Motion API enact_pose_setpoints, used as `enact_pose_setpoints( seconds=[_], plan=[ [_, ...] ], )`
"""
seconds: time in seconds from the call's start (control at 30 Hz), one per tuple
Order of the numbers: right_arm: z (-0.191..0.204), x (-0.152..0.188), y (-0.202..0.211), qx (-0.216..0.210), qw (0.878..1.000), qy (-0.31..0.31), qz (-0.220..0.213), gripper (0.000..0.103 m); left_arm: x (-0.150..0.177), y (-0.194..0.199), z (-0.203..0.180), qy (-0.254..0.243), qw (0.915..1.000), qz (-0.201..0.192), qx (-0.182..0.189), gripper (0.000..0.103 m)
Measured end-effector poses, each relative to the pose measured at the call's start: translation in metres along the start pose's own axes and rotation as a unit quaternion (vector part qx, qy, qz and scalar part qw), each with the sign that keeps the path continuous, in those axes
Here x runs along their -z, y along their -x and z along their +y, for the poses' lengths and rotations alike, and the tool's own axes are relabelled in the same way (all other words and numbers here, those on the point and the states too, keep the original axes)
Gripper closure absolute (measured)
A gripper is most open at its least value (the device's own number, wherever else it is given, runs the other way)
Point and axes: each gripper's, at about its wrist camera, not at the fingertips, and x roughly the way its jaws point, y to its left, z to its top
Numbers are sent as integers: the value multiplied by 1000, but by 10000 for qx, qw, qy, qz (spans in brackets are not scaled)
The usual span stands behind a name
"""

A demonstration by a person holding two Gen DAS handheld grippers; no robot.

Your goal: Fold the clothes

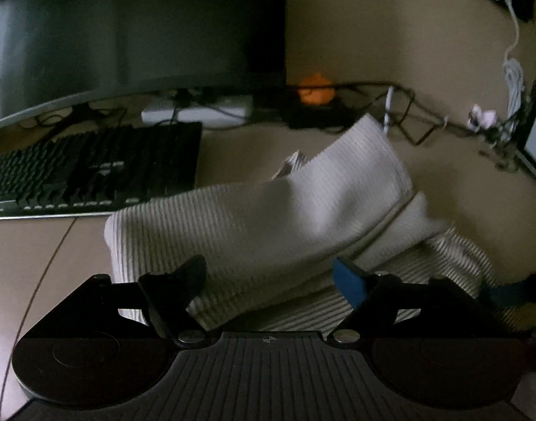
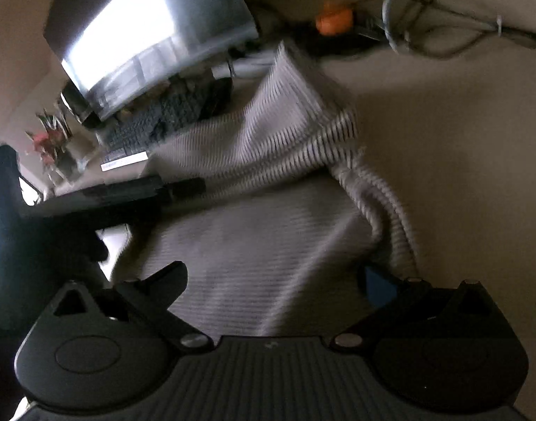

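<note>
- Clothes here mean one striped white garment [image 1: 253, 217] lying in layers on the beige desk [image 1: 460, 182], right of the keyboard [image 1: 92, 168]; I judge the upper layer is doubled over a lower one.
- Left gripper [image 1: 271, 277] hovers at the garment's near edge, jaws spread wide with cloth between them but not pinched, I think to take that edge.
- Right gripper [image 2: 278, 280] also stands wide open over flat cloth, holding nothing.
- Far left stands a monitor [image 1: 127, 28]; cables [image 1: 401, 105] and an orange object [image 1: 315, 91] line the far wall; the room is dim.
</note>
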Motion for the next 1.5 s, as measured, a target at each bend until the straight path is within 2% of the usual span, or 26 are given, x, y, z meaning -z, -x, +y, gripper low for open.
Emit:
enact_pose_setpoints(
  seconds=[0.1,0.2,0.37,0.4,0.43,0.47,0.5,0.53,0.67,0.77,0.87,0.97,1.07,1.13,1.2,1.3,1.4,1.43,1.5],
  plan=[
    [10,-7,-3,132,9987,457,175,0,5,-4,-3,-98,9999,22,-66,15],
    [12,-21,10,310,9956,873,-154,0,3,-7,-9,-134,9998,2,-124,15],
    [15,-47,27,593,9841,1533,-671,1,-9,-6,-18,8,9998,-123,128,15],
    [13,-57,23,624,9825,1605,-708,9,-11,-9,-22,-8,9998,-111,169,16],
    [11,-67,18,655,9808,1678,-745,24,-13,-12,-26,-35,9997,-91,205,16],
    [8,-76,12,653,9803,1717,-731,31,-13,-16,-29,-60,9997,-52,231,18],
    [6,-83,2,594,9810,1723,-663,43,-13,-20,-33,-85,9996,-7,256,20],
    [5,-86,-6,521,9813,1746,-622,50,-13,-22,-36,-105,9995,24,281,21],
    [1,-96,-37,274,9834,1734,-464,48,-12,-27,-44,-224,9990,68,386,22],
    [-5,-103,-49,136,9887,1447,-366,46,-15,-31,-52,-366,9985,5,398,22],
    [-11,-112,-38,-549,9926,1050,-252,46,-21,-35,-62,-502,9971,-130,555,25],
    [-17,-118,-19,-1403,9882,598,-120,46,-29,-40,-79,-659,9939,-265,848,31],
    [-17,-118,3,-1686,9843,467,-245,46,-36,-43,-99,-843,9886,-474,1154,32],
    [-17,-119,13,-1642,9847,458,-358,45,-38,-41,-114,-1066,9823,-631,1407,31],
    [-20,-120,20,-1493,9865,497,-449,38,-37,-39,-126,-1340,9763,-697,1550,30],
    [-29,-120,26,-1153,9909,445,-525,38,-32,-30,-126,-1447,9718,-671,1738,27],
    [-30,-122,25,-517,9950,611,-601,38,-26,-18,-110,-1258,9790,-668,1459,21],
    [-29,-122,22,-363,9948,727,-617,41,-25,-17,-104,-1180,9826,-657,1277,21],
    [-32,-124,11,-256,9947,846,-528,67,-25,-20,-93,-1051,9890,-583,859,26]
  ],
)
